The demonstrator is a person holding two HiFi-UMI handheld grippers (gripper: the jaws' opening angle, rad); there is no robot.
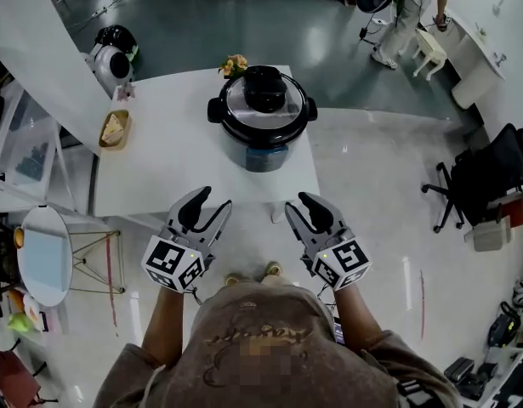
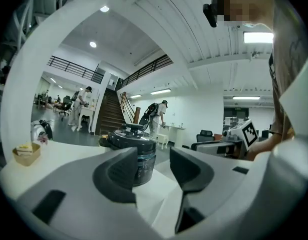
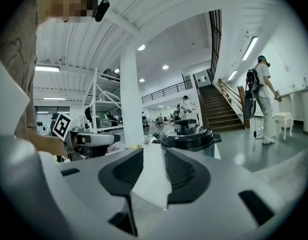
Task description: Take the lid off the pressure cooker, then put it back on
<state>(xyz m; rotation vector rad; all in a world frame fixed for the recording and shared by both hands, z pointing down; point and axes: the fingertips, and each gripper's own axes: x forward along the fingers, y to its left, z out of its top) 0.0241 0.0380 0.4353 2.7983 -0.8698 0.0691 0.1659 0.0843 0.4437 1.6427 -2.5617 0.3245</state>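
Pressure cooker: we've got the pressure cooker (image 1: 263, 130) standing upright towards the far end of the white table (image 1: 172, 164), black side handles sticking out left and right.
Lid: the lid (image 1: 282, 109) is on the pot, seated flat, with its black knob on top.
Left gripper: here's our left gripper (image 1: 213, 199) at the table's near edge, pointing at the cooker and well short of it.
Left jaws: released, standing apart with only air in the gap. In the left gripper view the cooker shows beyond them, partly behind the left jaw.
Right gripper: our right gripper (image 1: 299, 202) is level with the left one, just off the table's near right corner, also aimed at the cooker.
Right jaws: released too, with a narrower gap than the left. Nothing is caught in it, and only bare white tabletop shows through.
Spacing: the two grippers sit side by side, apart from each other, and neither touches the pot.
Also on the table: a small basket (image 1: 114, 131) with food in it sits at the left edge, and flowers (image 1: 235, 64) stand just behind the cooker.
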